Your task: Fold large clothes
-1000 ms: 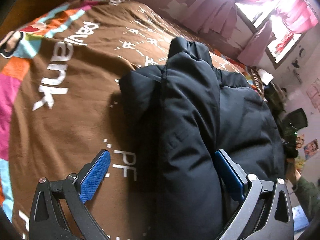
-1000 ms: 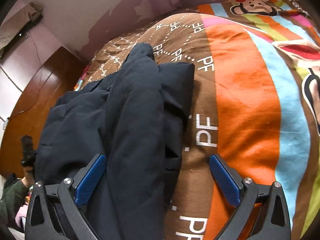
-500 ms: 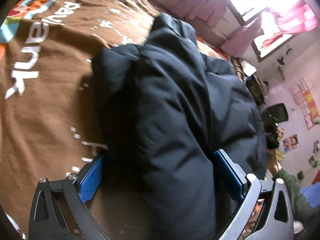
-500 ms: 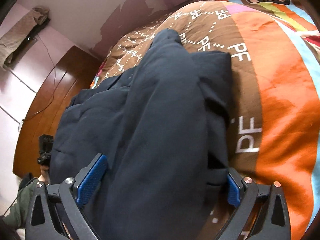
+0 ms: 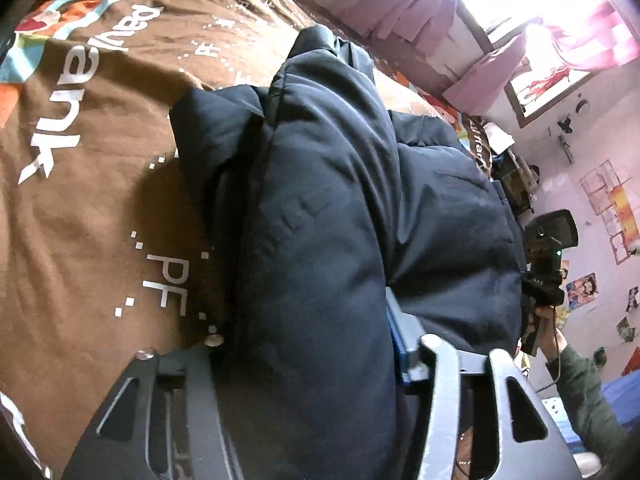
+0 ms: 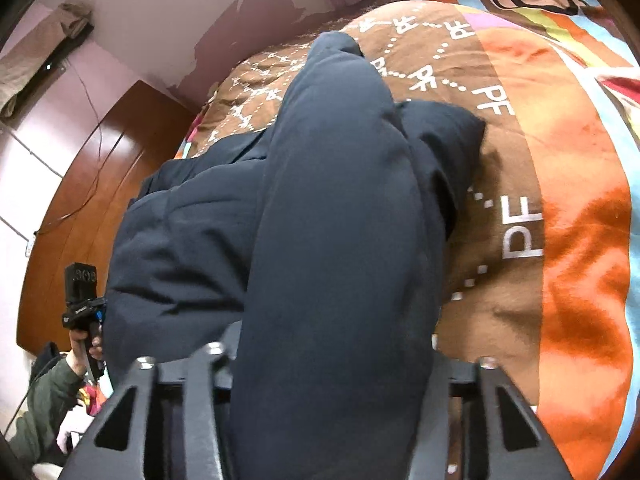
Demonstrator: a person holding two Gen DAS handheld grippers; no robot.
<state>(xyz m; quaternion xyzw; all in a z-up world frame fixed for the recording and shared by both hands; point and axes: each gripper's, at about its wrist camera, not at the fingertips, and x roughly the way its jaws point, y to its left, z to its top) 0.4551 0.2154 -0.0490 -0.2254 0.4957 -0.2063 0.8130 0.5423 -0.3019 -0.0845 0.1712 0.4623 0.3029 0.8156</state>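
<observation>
A large dark navy padded jacket (image 5: 328, 208) lies on a bed. A thick folded ridge of it runs away from both cameras. My left gripper (image 5: 308, 344) is shut on the near end of this ridge; one blue finger pad (image 5: 396, 332) shows at the ridge's right side. In the right wrist view the same jacket (image 6: 332, 200) fills the middle. My right gripper (image 6: 332, 356) is shut on the ridge too, and its fingertips are buried in the fabric.
The bed has a brown blanket (image 5: 92, 184) with white "PF" letters, and orange and blue stripes (image 6: 580, 220). The opposite gripper shows at each view's edge (image 5: 548, 256) (image 6: 82, 296). A wooden headboard (image 6: 80, 184) and a window with pink curtains (image 5: 560, 32) stand beyond.
Both grippers moved forward over the jacket's ridge and closed from wide open onto it. The ridge now bulges up between the fingers.
</observation>
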